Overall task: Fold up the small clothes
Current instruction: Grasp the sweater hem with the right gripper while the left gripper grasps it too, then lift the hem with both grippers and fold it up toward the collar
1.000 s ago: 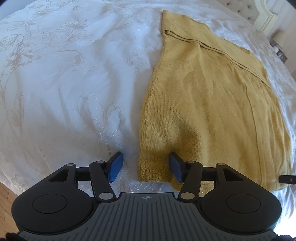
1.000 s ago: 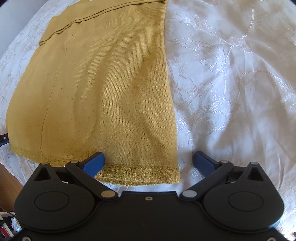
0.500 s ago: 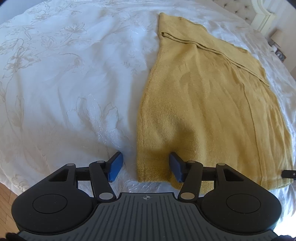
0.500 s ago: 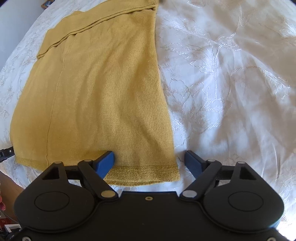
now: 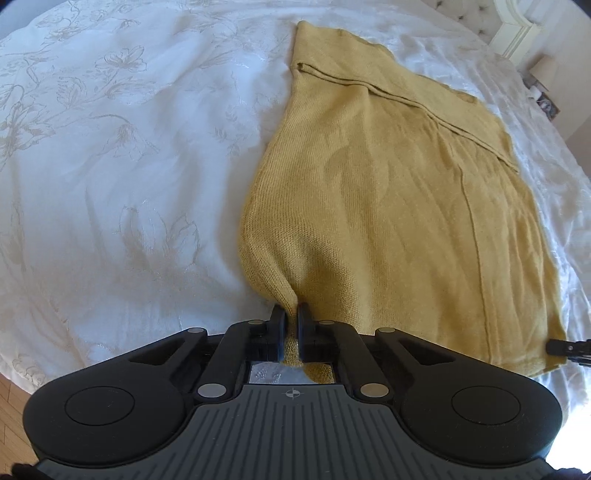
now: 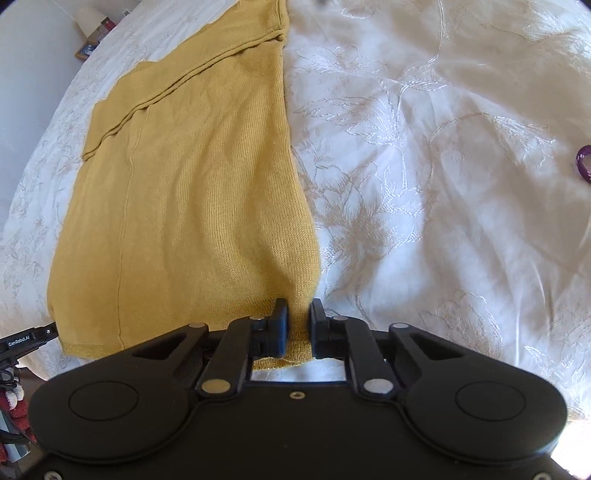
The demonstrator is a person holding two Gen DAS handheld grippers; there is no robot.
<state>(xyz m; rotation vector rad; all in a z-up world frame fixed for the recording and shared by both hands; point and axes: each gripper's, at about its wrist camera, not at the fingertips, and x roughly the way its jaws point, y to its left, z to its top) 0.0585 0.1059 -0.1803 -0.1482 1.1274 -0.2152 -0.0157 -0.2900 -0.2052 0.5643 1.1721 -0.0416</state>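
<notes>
A mustard-yellow knit garment [image 5: 388, 206] lies flat on the white bedspread [image 5: 129, 166], its far part folded over into a band. In the left wrist view my left gripper [image 5: 291, 314] is shut on the near left hem corner, and the cloth bunches up into the pinch. In the right wrist view the garment [image 6: 207, 192] fills the left half. My right gripper [image 6: 298, 310] is closing on the near right hem corner, with the knit pressed between its pads. Each view shows the other gripper's tip at the hem's far end [image 5: 565, 347] [image 6: 26, 339].
The embroidered bedspread [image 6: 443, 184] stretches bare to the right of the garment. A small purple object [image 6: 583, 162] lies at its right edge. A headboard [image 5: 517, 22] and a lamp [image 5: 545, 68] stand beyond the bed. Wooden floor [image 5: 11, 391] shows below the near edge.
Both grippers were open astride the hem corners and have now closed on them. The cloth gathers into each pinch. The right gripper has shifted and rolled a little.
</notes>
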